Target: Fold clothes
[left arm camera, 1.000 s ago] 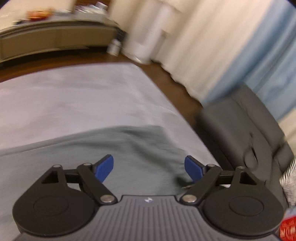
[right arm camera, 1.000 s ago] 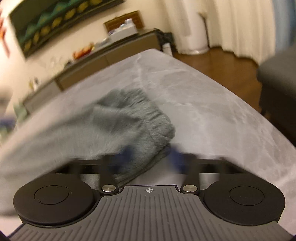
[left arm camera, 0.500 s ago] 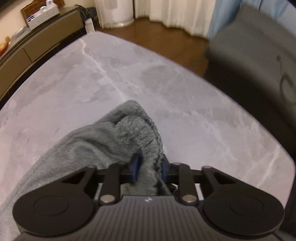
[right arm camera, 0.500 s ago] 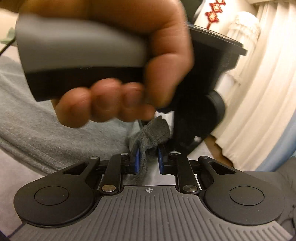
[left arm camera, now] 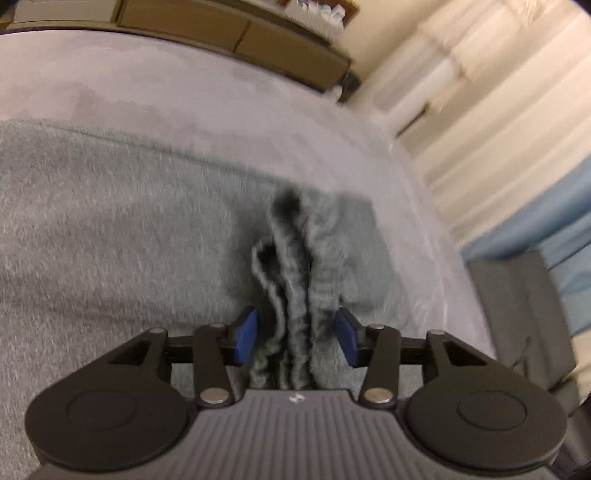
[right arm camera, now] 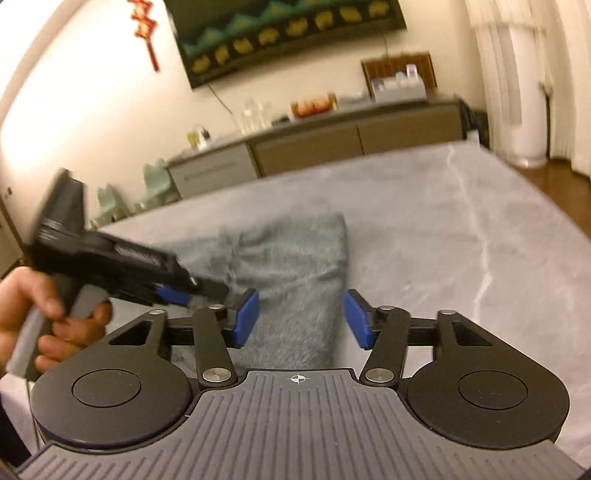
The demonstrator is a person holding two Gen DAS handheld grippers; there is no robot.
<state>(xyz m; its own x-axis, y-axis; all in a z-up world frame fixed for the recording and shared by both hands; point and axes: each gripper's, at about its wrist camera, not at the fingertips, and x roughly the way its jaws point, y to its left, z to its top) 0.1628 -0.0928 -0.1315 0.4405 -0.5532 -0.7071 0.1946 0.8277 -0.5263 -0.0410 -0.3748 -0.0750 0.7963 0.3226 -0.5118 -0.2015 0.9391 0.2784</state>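
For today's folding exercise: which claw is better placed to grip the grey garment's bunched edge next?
Left. The left claw stands open with the grey garment's bunched edge between its pads; the right claw is open over flatter cloth.

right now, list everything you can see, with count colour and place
garment: 1, grey, fuzzy, lying on the table, a ribbed bunched edge between the left jaws
table: 1, grey marble look, under the garment
sideboard: 1, brown and grey, along the far wall, small items on top
wall picture: 1, dark with yellow shapes, above the sideboard
red ornament: 1, hanging on the wall
curtains: cream and blue, on the right
left gripper: black, blue pads, jaws open
right gripper: black, blue pads, jaws open
hand: 1, holding the left gripper
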